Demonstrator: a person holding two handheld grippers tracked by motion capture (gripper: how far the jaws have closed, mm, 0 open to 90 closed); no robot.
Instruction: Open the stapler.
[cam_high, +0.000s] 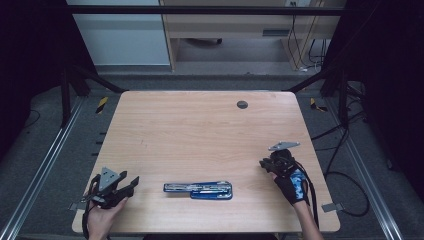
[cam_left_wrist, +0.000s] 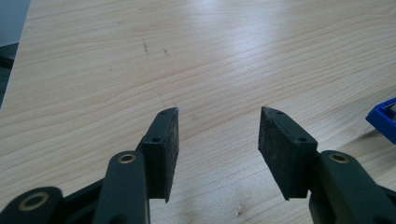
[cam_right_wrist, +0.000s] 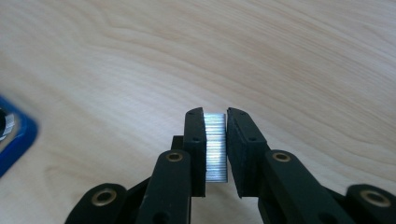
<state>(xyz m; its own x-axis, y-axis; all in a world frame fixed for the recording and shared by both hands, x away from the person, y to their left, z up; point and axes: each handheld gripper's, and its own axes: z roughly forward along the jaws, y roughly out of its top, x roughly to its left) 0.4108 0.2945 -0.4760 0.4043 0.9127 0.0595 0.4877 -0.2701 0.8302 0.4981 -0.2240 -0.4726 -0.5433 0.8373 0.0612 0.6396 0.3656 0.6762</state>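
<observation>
At the bottom left of the high view, the left gripper (cam_high: 131, 184) rests on the pale wooden table (cam_high: 200, 130) with its jaws spread wide; in the left gripper view the 2 pads (cam_left_wrist: 166, 144) stand well apart with bare wood between them. Just beyond, at bottom centre, lies the long blue plastic case with silver metal contents (cam_high: 198, 189), open and flat, between the 2 hands; what the silver pieces are is too small to tell. A blue corner of it shows at the right edge of the left gripper view (cam_left_wrist: 384, 119) and at the left edge of the right gripper view (cam_right_wrist: 16, 140).

Toward the lower right, the right gripper (cam_high: 263, 164), held by a hand in a black and blue glove (cam_high: 294, 185), has its jaws pinching a small ridged silver metal block (cam_right_wrist: 216, 145), lifted clear of the case. I judge the work as partly done: 1 piece is out and gripped, and where it goes remains open, with the left gripper idle.

Farther off, a small dark round disc (cam_high: 242, 104) sits near the table's far edge. Nothing stands between the grippers and the case.
</observation>
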